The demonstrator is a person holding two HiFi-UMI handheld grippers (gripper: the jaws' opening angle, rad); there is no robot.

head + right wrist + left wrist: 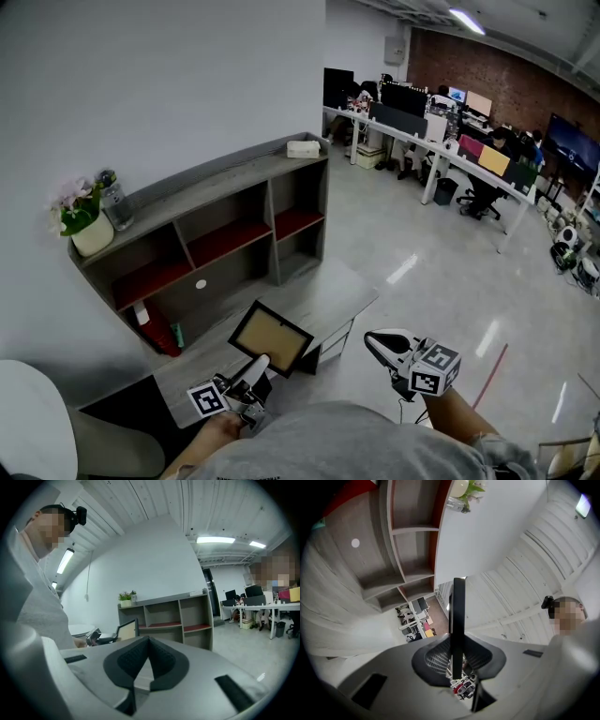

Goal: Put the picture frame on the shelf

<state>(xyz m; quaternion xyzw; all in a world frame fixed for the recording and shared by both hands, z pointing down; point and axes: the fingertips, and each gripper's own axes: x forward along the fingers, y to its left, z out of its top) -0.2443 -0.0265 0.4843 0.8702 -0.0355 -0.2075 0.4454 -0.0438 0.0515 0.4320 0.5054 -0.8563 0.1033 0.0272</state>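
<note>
Left tool: the left tool (259, 367) is clamped on the lower edge of the picture frame (272, 337); in the left gripper view the frame stands edge-on between the pads.
Picture frame: dark border, tan face tilted up, held up and to the right of the tool's marker cube, in front of the shelf (230, 199) and apart from it, over the low grey tabletop (339, 292).
Right tool: the right tool (379, 343) has its jaws together with nothing between them, just right of the frame and clear of it.
Shelf top: a white pot of flowers (91, 234) and a bottle (114, 201) at the left end, a white box (303, 148) at the right end.
Lower left compartment: a red item (160, 336) with a small green item (178, 335) beside it.
</note>
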